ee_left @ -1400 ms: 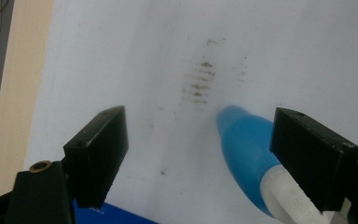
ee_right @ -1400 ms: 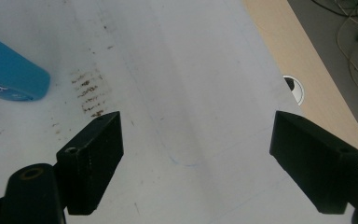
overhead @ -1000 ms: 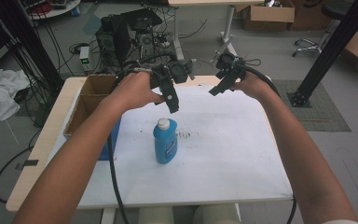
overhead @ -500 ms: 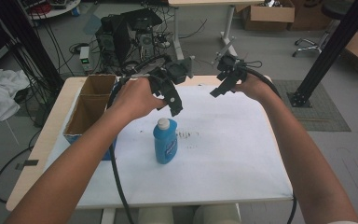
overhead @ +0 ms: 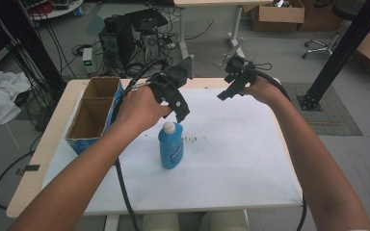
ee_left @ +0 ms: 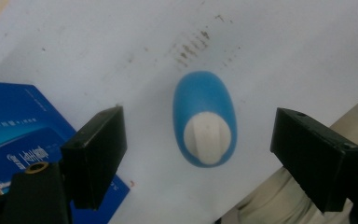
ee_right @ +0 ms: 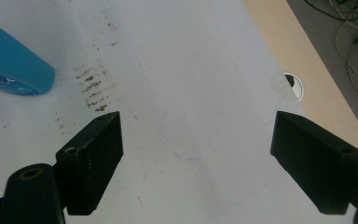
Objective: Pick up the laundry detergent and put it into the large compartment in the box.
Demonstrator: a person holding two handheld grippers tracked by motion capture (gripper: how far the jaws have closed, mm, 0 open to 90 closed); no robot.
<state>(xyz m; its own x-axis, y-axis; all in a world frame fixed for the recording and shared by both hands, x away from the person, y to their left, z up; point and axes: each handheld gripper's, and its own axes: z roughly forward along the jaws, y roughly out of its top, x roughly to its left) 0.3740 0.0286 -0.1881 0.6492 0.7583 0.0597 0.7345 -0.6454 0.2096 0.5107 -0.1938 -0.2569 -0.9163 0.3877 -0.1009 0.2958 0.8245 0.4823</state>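
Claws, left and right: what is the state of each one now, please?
Left claw: open, holding nothing, above the blue bottle.
Right claw: open, holding nothing, over the white table cover.

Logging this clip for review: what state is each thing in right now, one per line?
Bottle: upright on the white sheet, white cap on, untouched.
Box: open at the top, two compartments, both look empty.
Left gripper: open, above the bottle, one of its fingers on either side of the cap, apart from it.
Right gripper: open, holding nothing, above bare sheet.
Sheet: flat, with brown smudges.
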